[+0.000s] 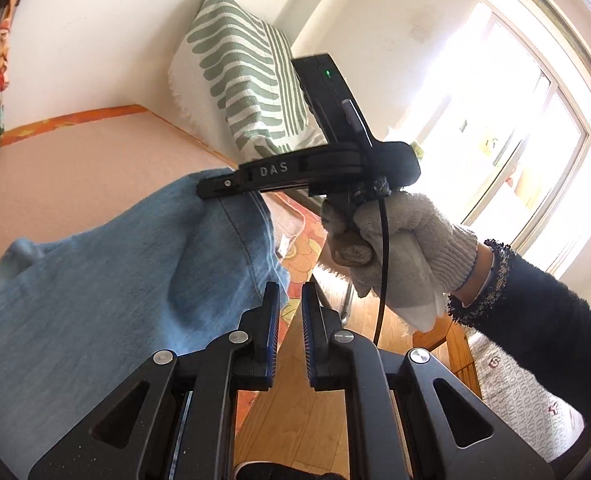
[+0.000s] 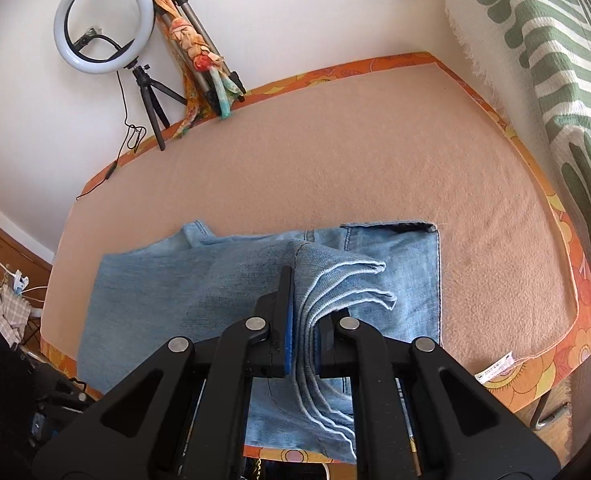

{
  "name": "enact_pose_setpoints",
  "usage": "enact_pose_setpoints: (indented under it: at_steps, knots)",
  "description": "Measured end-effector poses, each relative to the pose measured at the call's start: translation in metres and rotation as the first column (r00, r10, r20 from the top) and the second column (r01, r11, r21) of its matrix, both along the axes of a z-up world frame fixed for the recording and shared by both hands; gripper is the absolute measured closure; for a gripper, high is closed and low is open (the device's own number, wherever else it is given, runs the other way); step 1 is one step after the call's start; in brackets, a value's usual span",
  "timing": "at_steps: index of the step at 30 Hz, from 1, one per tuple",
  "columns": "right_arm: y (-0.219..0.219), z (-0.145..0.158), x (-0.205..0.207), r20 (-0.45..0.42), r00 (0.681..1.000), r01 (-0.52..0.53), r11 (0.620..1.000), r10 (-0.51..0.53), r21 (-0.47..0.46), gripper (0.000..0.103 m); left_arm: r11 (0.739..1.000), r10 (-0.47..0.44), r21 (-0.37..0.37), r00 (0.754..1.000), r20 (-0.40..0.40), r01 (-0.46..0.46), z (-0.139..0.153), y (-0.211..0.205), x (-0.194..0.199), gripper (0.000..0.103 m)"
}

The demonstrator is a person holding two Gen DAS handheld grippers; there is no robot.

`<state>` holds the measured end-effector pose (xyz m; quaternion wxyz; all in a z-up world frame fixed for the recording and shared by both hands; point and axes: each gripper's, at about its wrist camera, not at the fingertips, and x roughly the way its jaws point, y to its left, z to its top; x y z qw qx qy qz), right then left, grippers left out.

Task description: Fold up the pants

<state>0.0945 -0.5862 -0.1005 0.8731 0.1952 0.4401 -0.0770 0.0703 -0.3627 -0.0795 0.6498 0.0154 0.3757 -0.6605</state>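
Light blue jeans lie partly folded on a peach blanket. My right gripper is shut on a bunch of leg hems, holding them above the lower layer of denim. In the left wrist view the same jeans fill the left side. There the right gripper, held by a gloved hand, pinches the cloth at its far edge. My left gripper hovers past the blanket's edge over the floor, its fingers almost together with nothing between them.
A green-striped cushion stands along the right side of the blanket. A ring light on a tripod leans at the far wall. An orange flowered cover edges the surface; wooden floor and a bright window lie beyond.
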Motion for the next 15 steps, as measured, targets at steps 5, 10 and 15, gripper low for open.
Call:
enact_pose_setpoints:
  at_steps: [5,10,15]
  knots:
    - [-0.021,-0.024,-0.003,0.026,0.998,-0.056,0.993,0.053,0.105,0.092,0.984,0.156,0.077,0.985,0.073,-0.161,-0.012,0.072,0.029,0.086]
    - [-0.041,-0.039,-0.006,0.036,0.994,-0.107,0.951,0.101,0.289,0.045,0.924,0.336,0.172,0.94,0.056,-0.341,-0.046,0.14,0.079,0.086]
    - [-0.07,-0.053,-0.006,0.132,0.991,-0.095,0.844,0.029,0.528,0.041,0.901,0.366,0.234,0.929,0.047,-0.367,-0.07,0.161,0.084,0.086]
